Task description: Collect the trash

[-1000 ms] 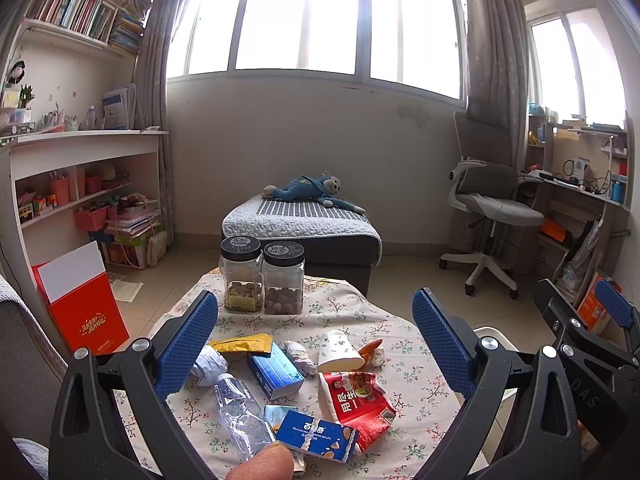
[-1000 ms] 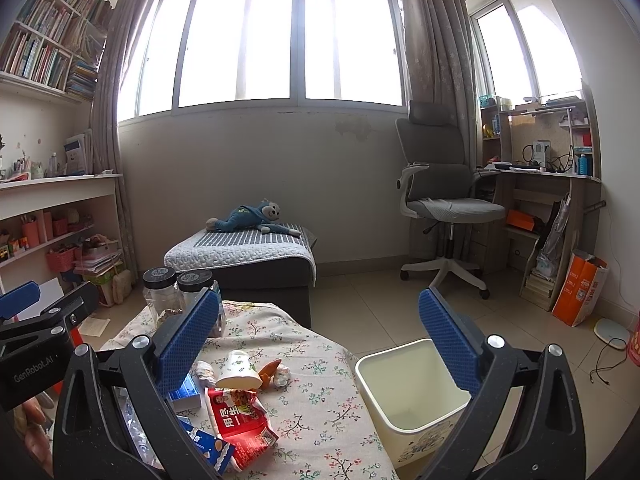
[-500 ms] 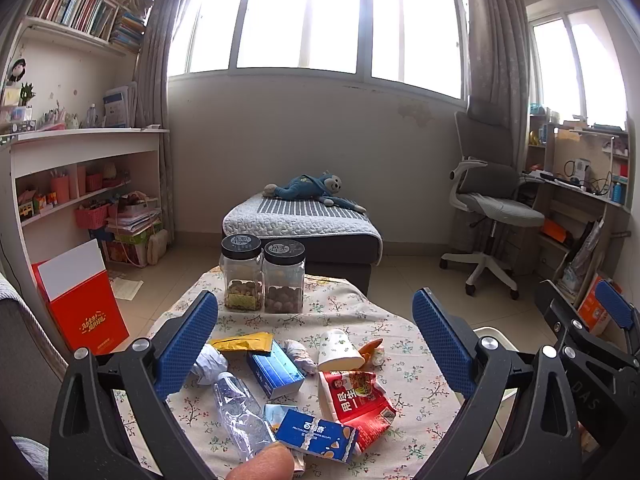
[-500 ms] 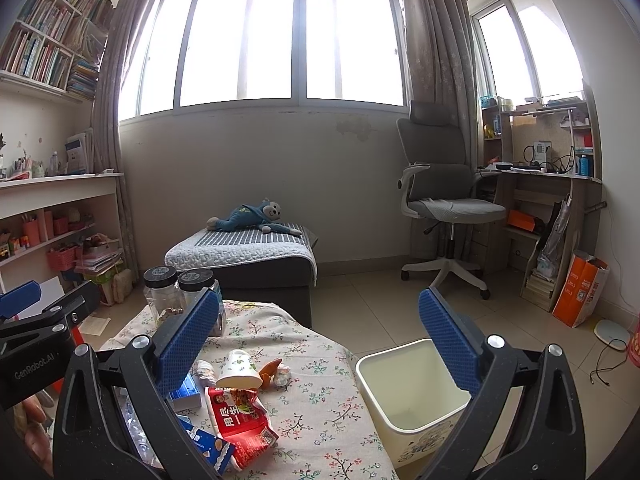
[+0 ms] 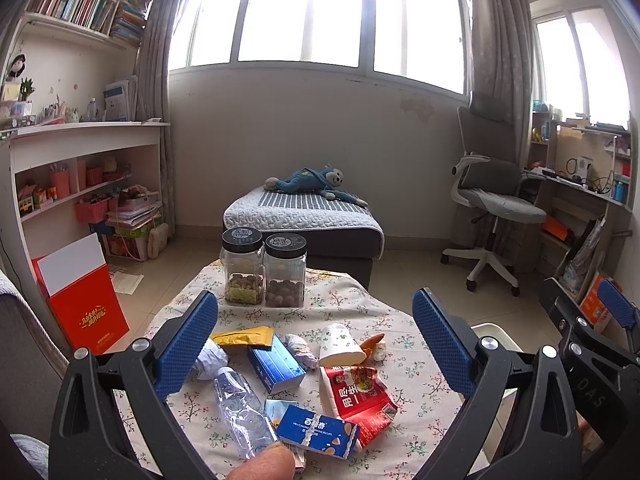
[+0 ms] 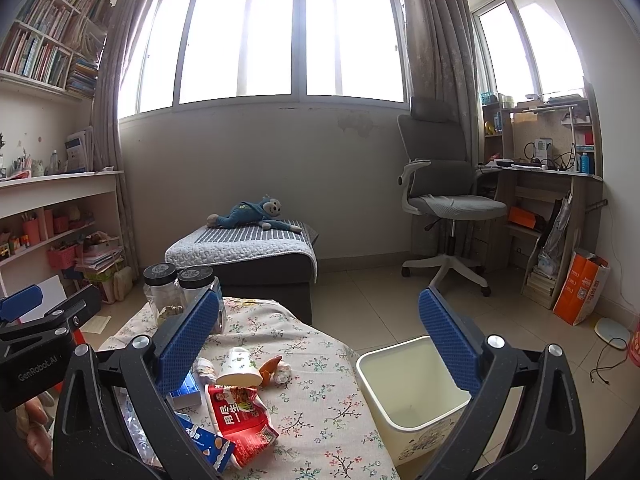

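Note:
Trash lies on the floral tablecloth (image 5: 360,308): a red snack bag (image 5: 356,396), a tipped white paper cup (image 5: 340,346), a blue carton (image 5: 274,364), a blue biscuit box (image 5: 316,432), a crushed clear bottle (image 5: 240,408), a yellow wrapper (image 5: 242,336) and crumpled paper (image 5: 212,358). A cream trash bin (image 6: 412,396) stands on the floor right of the table. My left gripper (image 5: 316,344) is open and empty above the trash. My right gripper (image 6: 318,340) is open and empty, between the table edge and the bin. The red bag (image 6: 238,416) and cup (image 6: 238,368) also show in the right wrist view.
Two black-lidded jars (image 5: 264,272) stand at the table's far edge. Behind are a low bed (image 5: 300,216) with a blue plush toy, a grey office chair (image 6: 440,200), a desk at right, shelves at left and a red box (image 5: 80,300) on the floor.

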Motion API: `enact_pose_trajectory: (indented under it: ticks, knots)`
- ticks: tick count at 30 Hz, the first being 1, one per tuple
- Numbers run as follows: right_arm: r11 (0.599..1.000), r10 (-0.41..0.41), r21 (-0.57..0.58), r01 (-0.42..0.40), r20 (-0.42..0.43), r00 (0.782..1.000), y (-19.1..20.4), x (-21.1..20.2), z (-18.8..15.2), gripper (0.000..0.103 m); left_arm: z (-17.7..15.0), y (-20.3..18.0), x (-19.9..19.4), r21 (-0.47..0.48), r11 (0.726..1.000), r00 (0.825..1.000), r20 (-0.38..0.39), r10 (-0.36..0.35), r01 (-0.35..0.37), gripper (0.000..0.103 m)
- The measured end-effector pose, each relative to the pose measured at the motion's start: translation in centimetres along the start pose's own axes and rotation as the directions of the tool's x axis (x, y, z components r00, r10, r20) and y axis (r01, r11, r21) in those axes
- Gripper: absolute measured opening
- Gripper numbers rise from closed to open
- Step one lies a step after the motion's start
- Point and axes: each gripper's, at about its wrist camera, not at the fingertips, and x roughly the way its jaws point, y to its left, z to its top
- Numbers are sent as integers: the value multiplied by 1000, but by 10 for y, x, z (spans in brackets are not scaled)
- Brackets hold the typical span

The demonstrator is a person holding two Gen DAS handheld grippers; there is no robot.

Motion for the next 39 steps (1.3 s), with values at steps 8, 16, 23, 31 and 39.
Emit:
enact_pose_trajectory:
  ticks: [8,16,23,31,39]
  knots:
    - [998,59,27,-55,-184,981,-3,28,-8,96,14,18,13,-23,999,997,-54,47,-48,96]
    - [986,168,67,-155,-496,852,9,80,-7,96,49,79,64,-155,988,976,-217,-23,-11,97]
    - [968,191,15,-251,-691,697,32,122,-74,96,-87,151,170,-369,878,680,-730,-71,-304,90]
    - [839,183,-217,-500,-751,634,90,129,-113,96,-133,158,211,-488,793,563,-794,-229,-366,88]
    - [690,267,-244,-682,-790,552,133,130,-133,96,-144,168,249,-469,810,498,-827,-261,-353,85]
